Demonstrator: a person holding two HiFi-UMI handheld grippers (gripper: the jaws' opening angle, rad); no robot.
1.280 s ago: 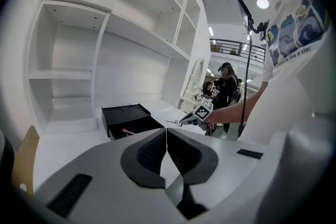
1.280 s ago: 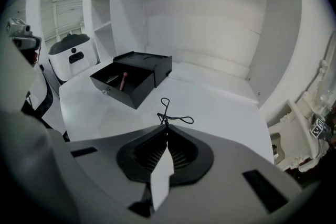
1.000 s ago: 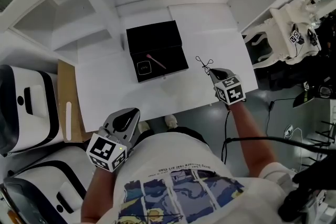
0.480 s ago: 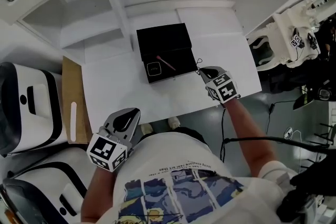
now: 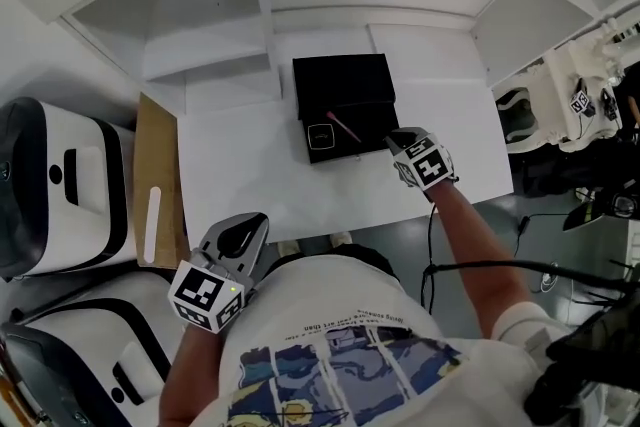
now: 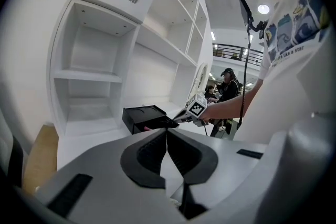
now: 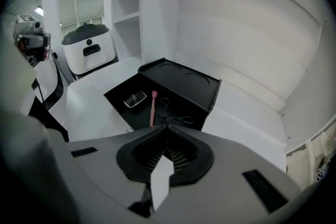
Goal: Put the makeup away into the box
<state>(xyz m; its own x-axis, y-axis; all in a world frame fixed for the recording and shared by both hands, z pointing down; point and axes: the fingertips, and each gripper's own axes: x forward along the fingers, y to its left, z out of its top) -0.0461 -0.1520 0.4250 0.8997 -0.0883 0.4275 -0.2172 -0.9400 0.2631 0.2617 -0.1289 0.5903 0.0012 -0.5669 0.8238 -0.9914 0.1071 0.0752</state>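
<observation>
If the right claw [image 7: 167,126] released too soon: the wire tool [image 7: 169,117], likely an eyelash curler, could have dropped onto the rim of the box [image 5: 375,120] or onto the counter [image 5: 240,165], since it hung close to the tray's right edge in the head view
Snag risk: the tool's thin loops could have caught on the pink brush [image 7: 153,107] lying in the tray, or stayed hooked on the claw tips when they parted
Knock risk: a low approach could have pushed the box across the smooth counter, as nothing braced it
Right claw: clenched almost fully, pinching the wire tool at its very tips, angled down over the open box and touching nothing else that could be seen
Left claw [image 6: 167,131]: closed with nothing between its pads, held back near the person's body, well apart from the box
Wire tool's place: in the air above the tray, not yet set down
Box contents: the pink brush and a small compact [image 7: 135,98] lay side by side in the tray
</observation>
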